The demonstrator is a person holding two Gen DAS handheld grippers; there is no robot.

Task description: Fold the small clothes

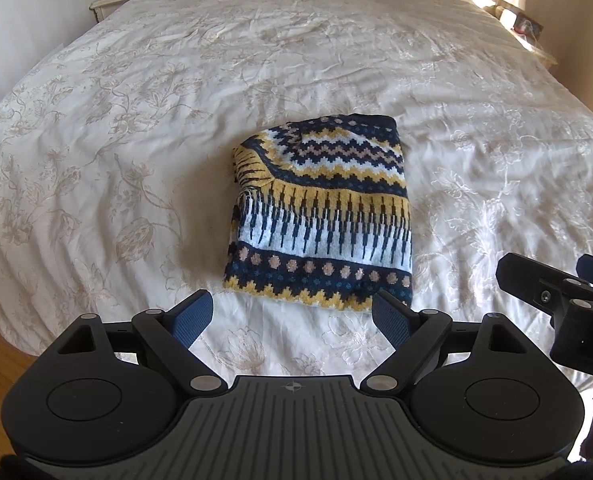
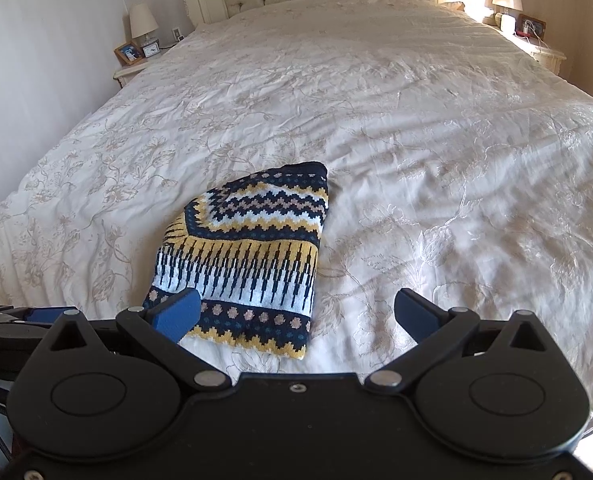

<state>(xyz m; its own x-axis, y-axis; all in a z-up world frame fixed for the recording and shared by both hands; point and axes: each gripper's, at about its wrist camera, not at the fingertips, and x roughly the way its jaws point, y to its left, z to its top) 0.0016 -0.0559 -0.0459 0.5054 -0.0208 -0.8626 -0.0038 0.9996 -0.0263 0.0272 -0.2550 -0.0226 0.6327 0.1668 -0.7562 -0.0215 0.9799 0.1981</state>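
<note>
On the cream floral bedspread point(image 1: 144, 128) we hold our left gripper point(image 1: 292, 318) with its blue pads spread wide, nothing between them. Just beyond it lies the folded navy, yellow and white patterned knit sweater point(image 1: 320, 212). Our right gripper point(image 2: 296, 316), spread and holding nothing, hovers over the sweater's near edge.

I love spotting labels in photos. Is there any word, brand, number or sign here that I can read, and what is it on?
None can be read.
Small clock on the nightstand: face too small and blurred.
Framed picture beside it: no legible text.
Patterned sweater: knitted pattern only, no label showing.
Left gripper: only a small compass-like mark, no words.
</note>
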